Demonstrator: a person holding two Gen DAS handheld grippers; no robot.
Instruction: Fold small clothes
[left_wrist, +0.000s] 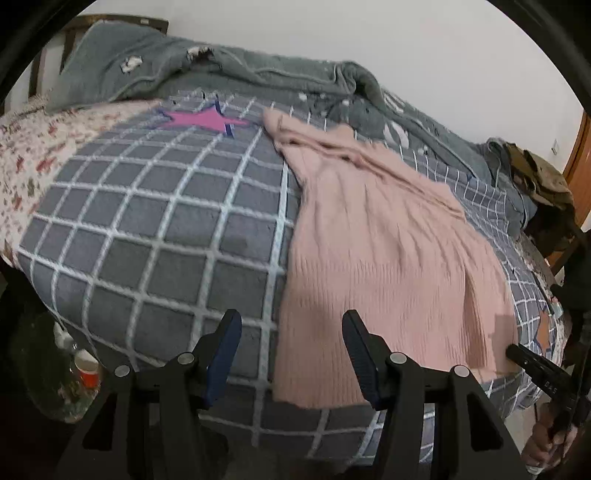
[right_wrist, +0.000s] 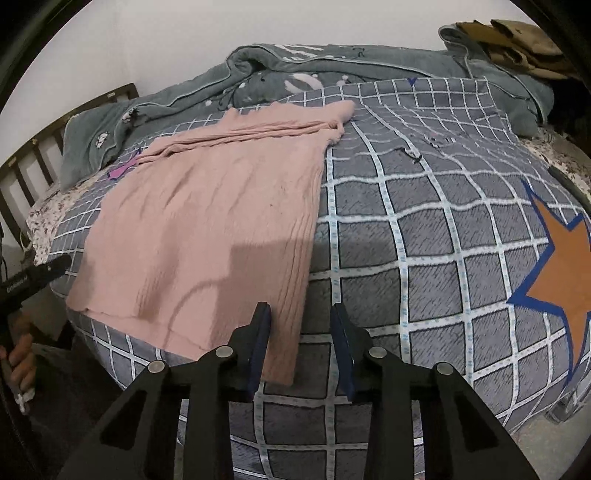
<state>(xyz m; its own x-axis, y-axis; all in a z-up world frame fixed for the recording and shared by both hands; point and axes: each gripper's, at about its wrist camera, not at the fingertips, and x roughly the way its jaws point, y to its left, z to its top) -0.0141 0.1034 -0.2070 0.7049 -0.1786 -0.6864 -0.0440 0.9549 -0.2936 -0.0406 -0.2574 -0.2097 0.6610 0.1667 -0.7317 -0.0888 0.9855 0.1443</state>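
A: Taking the pink knit garment (left_wrist: 384, 258) as landmark, what is lying where?

B: It is lying spread, nearly flat, on the grey checked bedcover (left_wrist: 147, 206), its far end bunched toward the rumpled grey blanket (left_wrist: 229, 74). The left gripper (left_wrist: 291, 354) is hovering at its near left corner, jaws about half open, gripping nothing.

A: And to the right?

B: The right gripper (right_wrist: 300, 347) is straddling its near right corner, jaws narrower, apparently not yet pinching. Judged so, no fold is made; everything is remaining.
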